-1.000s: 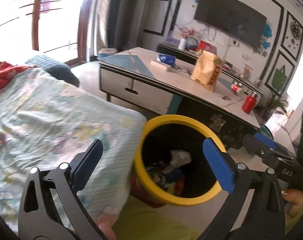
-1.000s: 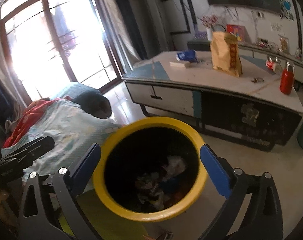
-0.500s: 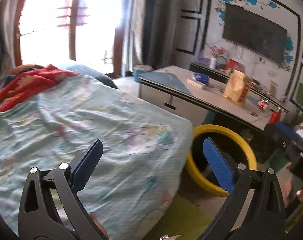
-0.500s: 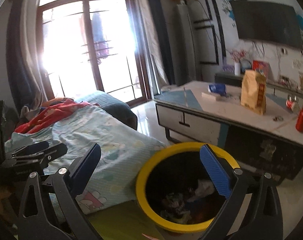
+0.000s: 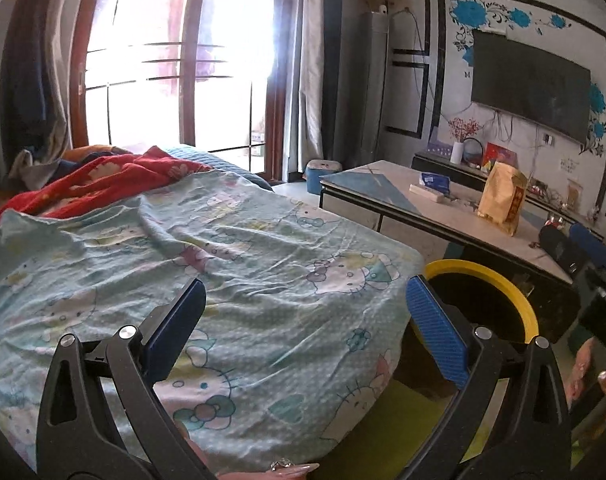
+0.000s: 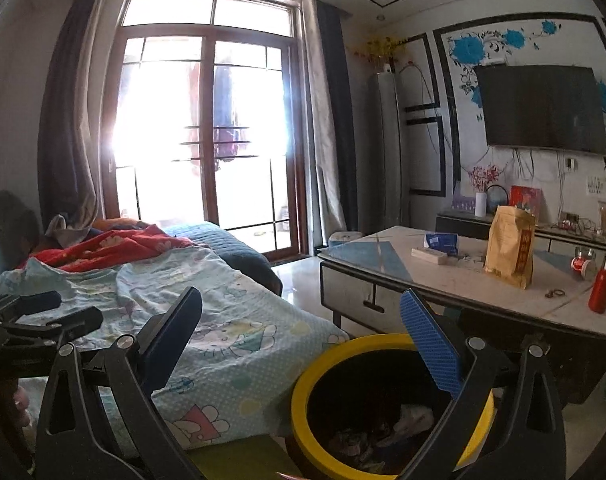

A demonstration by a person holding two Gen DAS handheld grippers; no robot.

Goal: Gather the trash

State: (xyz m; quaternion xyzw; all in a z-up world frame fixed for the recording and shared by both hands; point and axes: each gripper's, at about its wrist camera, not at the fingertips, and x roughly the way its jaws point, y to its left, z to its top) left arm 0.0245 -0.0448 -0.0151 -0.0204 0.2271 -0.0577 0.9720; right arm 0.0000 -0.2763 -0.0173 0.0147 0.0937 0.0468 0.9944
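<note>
Trash (image 6: 387, 436) sits inside yellow-rimmed bin (image 6: 303, 380) at bottom centre of right wrist view: crumpled paper and wrappers, likely light, soft, crushable; best pinched at a raised fold. Heap has no clear long axis; bin stands upright, mouth facing up. In left wrist view the bin (image 5: 519, 304) shows at lower right, beside the blanket-covered bed (image 5: 231, 280), contents hidden. Left gripper (image 5: 303, 320) wide apart, empty, over the blanket. Right gripper (image 6: 303, 328) also spread, empty, above bin rim. Loose trash elsewhere: cannot tell.
</note>
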